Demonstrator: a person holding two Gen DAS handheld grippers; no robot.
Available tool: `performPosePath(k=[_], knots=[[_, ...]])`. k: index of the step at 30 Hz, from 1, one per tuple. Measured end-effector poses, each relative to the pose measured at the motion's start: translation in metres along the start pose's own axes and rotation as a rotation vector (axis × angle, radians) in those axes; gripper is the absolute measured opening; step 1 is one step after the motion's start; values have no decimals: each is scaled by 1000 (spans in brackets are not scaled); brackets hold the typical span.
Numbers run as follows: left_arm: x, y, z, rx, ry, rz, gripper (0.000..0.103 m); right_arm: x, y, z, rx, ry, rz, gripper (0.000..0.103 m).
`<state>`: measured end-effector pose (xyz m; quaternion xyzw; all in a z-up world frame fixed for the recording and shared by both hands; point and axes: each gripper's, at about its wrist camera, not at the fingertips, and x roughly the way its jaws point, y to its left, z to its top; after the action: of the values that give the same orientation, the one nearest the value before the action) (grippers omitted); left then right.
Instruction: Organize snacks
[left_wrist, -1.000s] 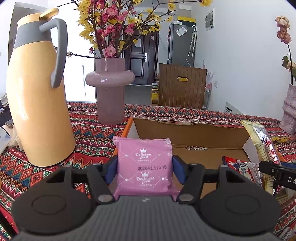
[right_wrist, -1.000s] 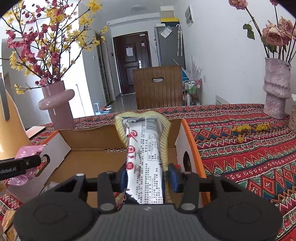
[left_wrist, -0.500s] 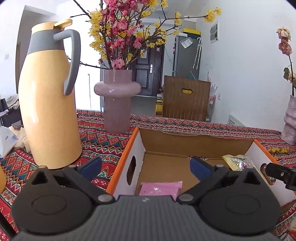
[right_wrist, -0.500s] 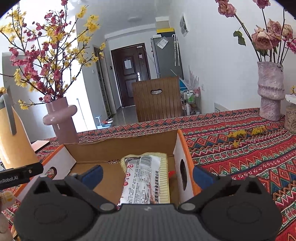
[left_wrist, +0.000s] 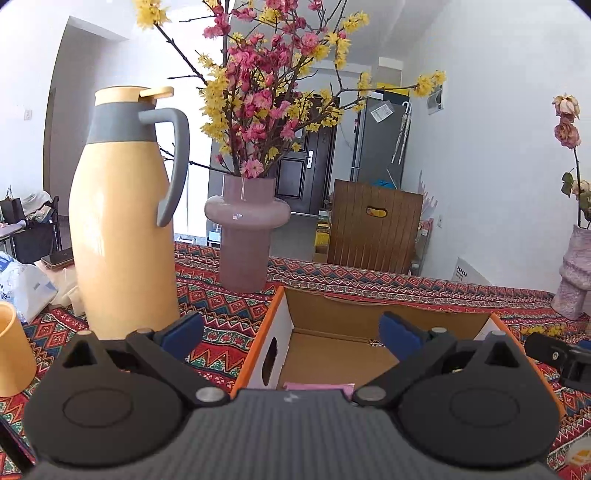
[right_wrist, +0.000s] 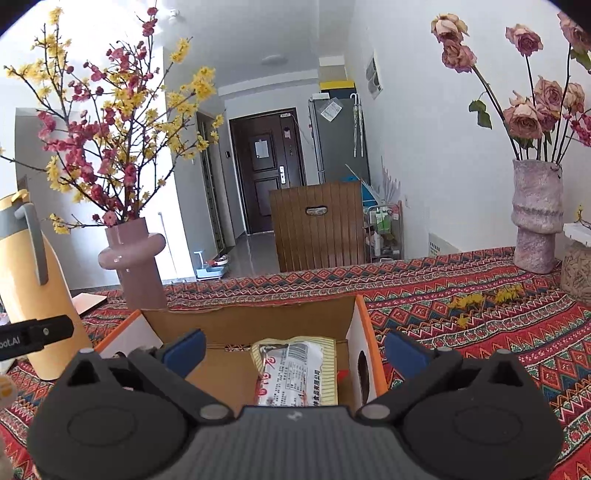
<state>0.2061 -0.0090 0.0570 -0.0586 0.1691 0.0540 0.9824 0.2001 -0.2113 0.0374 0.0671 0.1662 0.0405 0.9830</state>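
Note:
An open cardboard box (left_wrist: 280, 325) with orange edges sits on the patterned tablecloth; it also shows in the right wrist view (right_wrist: 364, 332). A pink snack packet (left_wrist: 317, 386) lies on the box floor, mostly hidden behind my left gripper's body. A yellow-and-white snack packet (right_wrist: 295, 369) lies flat in the box's right part. My left gripper (left_wrist: 291, 334) is open and empty above the box's left side. My right gripper (right_wrist: 295, 349) is open and empty above the yellow packet.
A tall yellow thermos jug (left_wrist: 122, 229) stands left of the box, with a yellow cup (left_wrist: 13, 350) at the far left. A pink vase of blossoms (left_wrist: 245, 236) stands behind. A rough pink vase of roses (right_wrist: 535, 218) stands at the right.
Both grippers opened and let go: the pink packet and the yellow packet dropped into the box. Both grippers have since lifted and drawn back a little.

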Motion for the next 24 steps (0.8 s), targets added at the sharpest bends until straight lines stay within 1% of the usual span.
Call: performPosePath(k=[6,11,17,24], knots=[[-30,5,0,19,9,-29,103,-33,9,3,-17,-32,34,103],[-53,12,-10,34,18,-53,103,-61,14,-5,-30,-43,58,103],[-76,23,-27,44,34,-70,103,-83,15,-20,-20,-24,61,103],[-91,38,-46,39,69,-77,103,-103,19,-41,-29,3,55,103]])
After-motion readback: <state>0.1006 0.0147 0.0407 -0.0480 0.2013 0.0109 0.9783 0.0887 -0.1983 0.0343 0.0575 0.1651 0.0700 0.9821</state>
